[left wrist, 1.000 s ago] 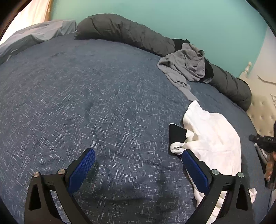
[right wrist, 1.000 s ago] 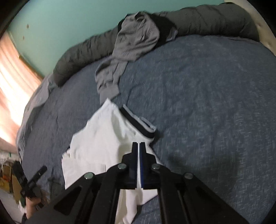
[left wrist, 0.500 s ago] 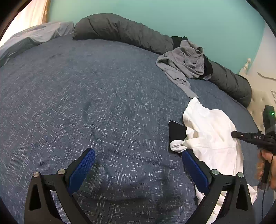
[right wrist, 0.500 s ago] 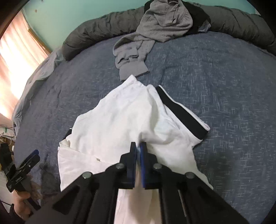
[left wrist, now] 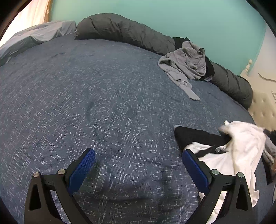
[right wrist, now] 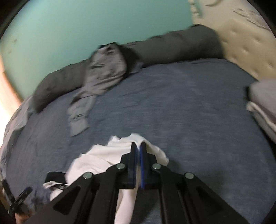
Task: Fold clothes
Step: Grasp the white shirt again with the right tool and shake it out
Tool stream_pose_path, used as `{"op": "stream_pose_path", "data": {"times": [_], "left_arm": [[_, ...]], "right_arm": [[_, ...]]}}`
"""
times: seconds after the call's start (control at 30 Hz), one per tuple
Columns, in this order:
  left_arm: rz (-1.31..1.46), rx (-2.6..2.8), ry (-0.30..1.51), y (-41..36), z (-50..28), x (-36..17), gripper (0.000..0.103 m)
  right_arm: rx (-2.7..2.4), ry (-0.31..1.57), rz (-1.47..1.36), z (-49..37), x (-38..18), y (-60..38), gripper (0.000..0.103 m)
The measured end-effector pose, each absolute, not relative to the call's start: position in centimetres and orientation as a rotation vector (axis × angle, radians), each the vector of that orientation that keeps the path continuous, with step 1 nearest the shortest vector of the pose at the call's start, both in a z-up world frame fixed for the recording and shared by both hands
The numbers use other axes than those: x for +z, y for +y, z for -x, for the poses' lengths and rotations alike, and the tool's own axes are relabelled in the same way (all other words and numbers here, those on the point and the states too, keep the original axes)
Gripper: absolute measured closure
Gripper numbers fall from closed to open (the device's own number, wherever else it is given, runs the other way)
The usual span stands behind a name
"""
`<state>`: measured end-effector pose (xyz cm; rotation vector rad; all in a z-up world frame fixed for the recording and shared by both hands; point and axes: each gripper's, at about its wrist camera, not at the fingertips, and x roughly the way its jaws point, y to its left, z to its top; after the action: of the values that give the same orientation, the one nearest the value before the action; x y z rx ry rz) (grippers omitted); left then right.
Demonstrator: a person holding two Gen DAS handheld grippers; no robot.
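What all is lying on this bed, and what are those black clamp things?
Bedspread: one, blue with white flecks, covers the bed.
White garment: one, white with a black band, near edge of the bed, bunched, partly lifted.
Grey garment: one, grey, crumpled at the far side, draped partly on the duvet roll.
Duvet roll: one, dark grey, along the teal wall.
Folded stack: grey over white, right edge of the right view.
Headboard: one, cream, tufted.
Sheet: pale blue-grey, far left corner.
Left gripper: black, blue pads, open above the bedspread.
Right gripper: black, shut on the white garment.
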<state>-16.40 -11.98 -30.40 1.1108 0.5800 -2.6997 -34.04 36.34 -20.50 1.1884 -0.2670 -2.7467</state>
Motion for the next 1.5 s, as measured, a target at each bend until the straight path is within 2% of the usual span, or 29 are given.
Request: {"op": "stream_pose_path", "data": {"times": [0.2, 0.27, 0.47, 0.53, 0.57, 0.8, 0.87, 0.93, 1.03, 1.23, 1.37, 1.47, 1.5], "left_arm": [[-1.116, -2.706, 0.571, -11.6, 16.6, -30.4, 0.000], [-1.117, -2.708, 0.579, -11.7, 16.5, -30.4, 0.000], [-1.135, -2.714, 0.571, -11.3, 16.7, -30.6, 0.000], [-1.139, -2.714, 0.565, -11.2, 16.7, -30.6, 0.000], [-1.139, -2.715, 0.562, -11.2, 16.7, -30.6, 0.000], [-1.147, -2.717, 0.564, -11.2, 16.7, -30.6, 0.000], [-1.149, -2.715, 0.568, -11.3, 16.7, -30.6, 0.000], [-1.146, -2.714, 0.568, -11.5, 16.7, -30.5, 0.000], [-1.149, -2.711, 0.574, -11.5, 16.7, -30.6, 0.000], [-1.152, -2.718, 0.567, -11.1, 16.7, -30.5, 0.000], [-1.161, -2.727, 0.552, -10.5, 16.9, -30.5, 0.000], [-1.163, -2.724, 0.546, -10.4, 16.9, -30.6, 0.000], [-1.164, -2.725, 0.541, -10.3, 16.9, -30.6, 0.000]], "right_arm": [[-2.825, -0.203, -1.398, 33.6, -22.9, 38.8, 0.098], [-2.878, -0.109, -1.409, 33.2, -22.7, 38.1, 0.090], [-2.824, -0.087, -1.230, 32.8, -20.4, 33.5, 0.068], [-2.678, -0.060, -1.242, 33.1, -21.3, 30.0, 0.048], [-2.603, -0.053, -1.266, 33.3, -21.9, 28.3, 0.045], [-2.392, 0.168, -1.407, 34.2, -26.9, 19.6, 0.046], [-2.405, 0.186, -1.430, 34.5, -27.8, 19.8, 0.060], [-2.435, 0.196, -1.442, 34.5, -28.1, 20.8, 0.087], [-2.497, 0.160, -1.417, 34.3, -27.6, 23.0, 0.098], [-2.679, 0.092, -1.294, 30.8, -23.8, 29.6, 0.101], [-2.638, -0.052, -1.365, 29.3, -24.4, 34.4, 0.101], [-2.603, -0.018, -1.357, 29.0, -24.5, 32.8, 0.099], [-2.580, -0.004, -1.346, 29.1, -24.5, 31.8, 0.096]]}}
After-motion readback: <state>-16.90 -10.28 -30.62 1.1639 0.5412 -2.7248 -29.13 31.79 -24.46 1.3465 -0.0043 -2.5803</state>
